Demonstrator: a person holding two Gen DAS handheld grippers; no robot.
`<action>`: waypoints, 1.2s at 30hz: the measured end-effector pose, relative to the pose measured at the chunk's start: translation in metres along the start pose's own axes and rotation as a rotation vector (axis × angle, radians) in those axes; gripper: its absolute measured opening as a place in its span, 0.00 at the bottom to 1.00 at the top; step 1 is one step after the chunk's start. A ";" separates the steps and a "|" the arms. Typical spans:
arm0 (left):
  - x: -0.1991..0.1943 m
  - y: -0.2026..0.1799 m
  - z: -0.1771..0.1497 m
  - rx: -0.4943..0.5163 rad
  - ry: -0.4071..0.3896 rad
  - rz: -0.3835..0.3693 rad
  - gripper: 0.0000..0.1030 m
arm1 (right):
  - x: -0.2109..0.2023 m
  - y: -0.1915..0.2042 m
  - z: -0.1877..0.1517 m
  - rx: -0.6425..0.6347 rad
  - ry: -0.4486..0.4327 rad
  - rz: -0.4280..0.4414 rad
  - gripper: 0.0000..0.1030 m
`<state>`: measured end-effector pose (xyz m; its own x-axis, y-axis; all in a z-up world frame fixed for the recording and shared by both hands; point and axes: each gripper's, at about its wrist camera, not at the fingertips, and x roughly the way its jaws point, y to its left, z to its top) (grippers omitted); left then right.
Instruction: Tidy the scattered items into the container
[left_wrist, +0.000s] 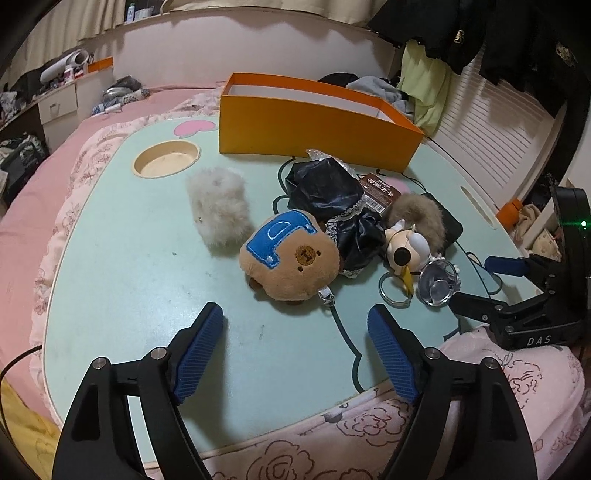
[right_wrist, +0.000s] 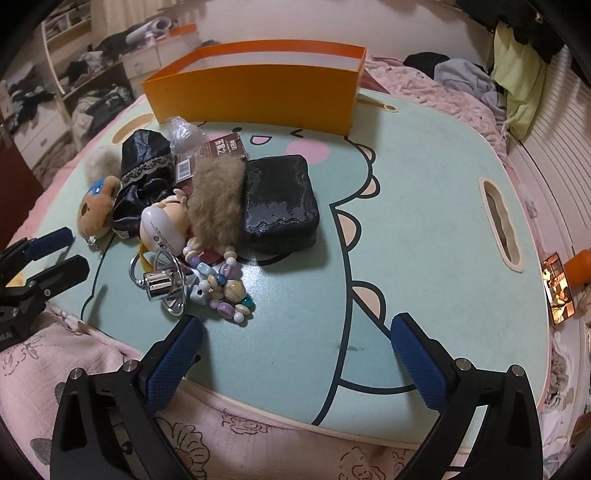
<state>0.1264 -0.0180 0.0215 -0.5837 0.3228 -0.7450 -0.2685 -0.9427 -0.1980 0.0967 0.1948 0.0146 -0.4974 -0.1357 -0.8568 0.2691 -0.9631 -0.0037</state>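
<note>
Pale green and printed with a cartoon face, the bench (right_wrist: 424, 206) sits on a bed (left_wrist: 44, 206) covered in pink floral bedding, with cluttered shelves and hanging clothes around the room. Scattered items lie in a loose heap near the bench's middle: a brown bear plush (left_wrist: 290, 254) with a blue patch on its head, a white fluffy pouch (left_wrist: 219, 206) just beside it, a black satin garment with lace trim (right_wrist: 146, 177), a small big-headed figurine (right_wrist: 164, 225), a tan fur piece (right_wrist: 218, 203) touching a black quilted pouch (right_wrist: 280, 206), a string of pastel beads (right_wrist: 221, 284) and a shiny metal funnel-shaped piece (right_wrist: 166, 284) at the near edge. Behind the heap stands the orange box (left_wrist: 314, 122), open-topped with a white inside; nothing shows inside it from these angles. The left gripper (left_wrist: 295, 354) hovers low in front of the bear, its blue-padded fingers spread wide and holding nothing. The right gripper (right_wrist: 295, 354) hovers near the beads, fingers likewise spread apart and bare.
</note>
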 end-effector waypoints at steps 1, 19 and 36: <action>0.000 0.000 0.000 -0.010 0.001 -0.005 0.79 | 0.000 0.000 0.000 -0.002 0.000 0.001 1.00; 0.013 0.000 0.034 0.031 -0.006 -0.001 0.62 | -0.018 -0.040 0.028 0.135 -0.131 0.260 0.62; -0.011 -0.003 0.027 0.022 -0.064 -0.067 0.49 | -0.009 -0.039 0.041 0.034 -0.141 0.256 0.37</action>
<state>0.1135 -0.0162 0.0477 -0.6114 0.3905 -0.6883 -0.3248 -0.9170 -0.2317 0.0566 0.2241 0.0436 -0.5269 -0.4037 -0.7479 0.3742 -0.9003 0.2224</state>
